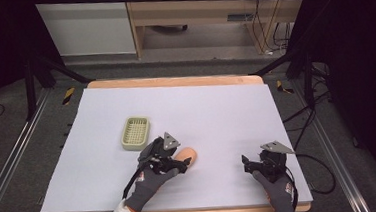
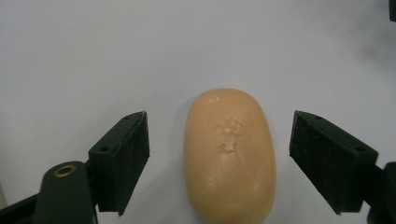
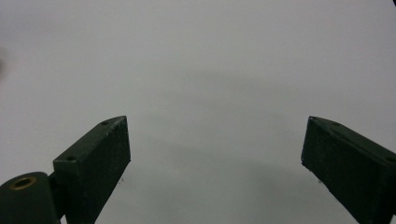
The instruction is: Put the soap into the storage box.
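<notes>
While the left gripper [image 2: 219,158] hangs low over the white table [image 1: 216,114], its jaws stand spread wide with the soap bar [image 2: 229,154] lying squarely between them, a clear gap on either side and no pad touching it. The soap is peach-coloured, oval, lying flat with a stamped mark facing up. Its long axis runs straight away from the left gripper's camera, parallel to the jaws, so the pads face its long sides, the narrow way across. In the high view the soap bar [image 1: 188,155] sits near the front middle of the table, just right of the left gripper [image 1: 172,159] and partly under it. The pale green soap dish [image 1: 136,132] lies just behind and to the left, close by but not touching. The right gripper [image 1: 252,164] rests well off to the right, jaws likewise spread with bare table between them. The left hand is plainly the nearer one. Judgement: the grasp is lined up; closing the jaws should pinch the bar across its width, though a smooth rounded bar may squirt out if squeezed off-centre.
</notes>
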Motion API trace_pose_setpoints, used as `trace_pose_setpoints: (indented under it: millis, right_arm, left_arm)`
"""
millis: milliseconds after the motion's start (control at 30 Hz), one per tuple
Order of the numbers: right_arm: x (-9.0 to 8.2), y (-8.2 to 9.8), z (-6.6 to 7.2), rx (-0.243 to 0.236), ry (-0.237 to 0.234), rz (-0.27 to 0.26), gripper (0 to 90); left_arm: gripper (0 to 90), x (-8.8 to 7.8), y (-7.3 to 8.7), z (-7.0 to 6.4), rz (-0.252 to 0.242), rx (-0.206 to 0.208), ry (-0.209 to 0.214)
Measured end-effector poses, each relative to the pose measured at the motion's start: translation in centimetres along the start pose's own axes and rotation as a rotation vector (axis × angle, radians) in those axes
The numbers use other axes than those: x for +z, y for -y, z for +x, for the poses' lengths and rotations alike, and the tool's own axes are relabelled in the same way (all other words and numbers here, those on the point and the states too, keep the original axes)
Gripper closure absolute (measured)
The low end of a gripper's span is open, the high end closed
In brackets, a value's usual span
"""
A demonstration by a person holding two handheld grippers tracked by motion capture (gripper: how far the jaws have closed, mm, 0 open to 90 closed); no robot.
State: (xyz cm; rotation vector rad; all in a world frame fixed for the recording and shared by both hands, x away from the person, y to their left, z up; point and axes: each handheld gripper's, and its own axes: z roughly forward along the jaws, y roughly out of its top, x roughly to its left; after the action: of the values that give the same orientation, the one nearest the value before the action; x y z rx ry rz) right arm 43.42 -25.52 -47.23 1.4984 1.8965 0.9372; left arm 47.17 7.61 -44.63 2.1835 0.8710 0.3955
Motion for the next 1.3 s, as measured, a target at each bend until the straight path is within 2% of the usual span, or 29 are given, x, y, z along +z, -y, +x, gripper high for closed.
trace_pose_setpoints:
  millis: [767,1133,1300]
  right_arm:
    - [0.2,0.0,0.0,0.004,-0.004,0.010,8.4]
    - [0.2,0.0,0.0,0.002,-0.005,0.014,8.4]
    - [0.2,0.0,0.0,0.004,-0.006,0.014,8.4]
  left_arm:
    - [19.3,2.6,0.4,-0.5,0.081,0.024,0.000]
    - [24.8,3.3,0.8,-0.5,0.114,0.022,0.002]
    - [27.2,3.4,0.8,-0.5,0.113,0.018,0.006]
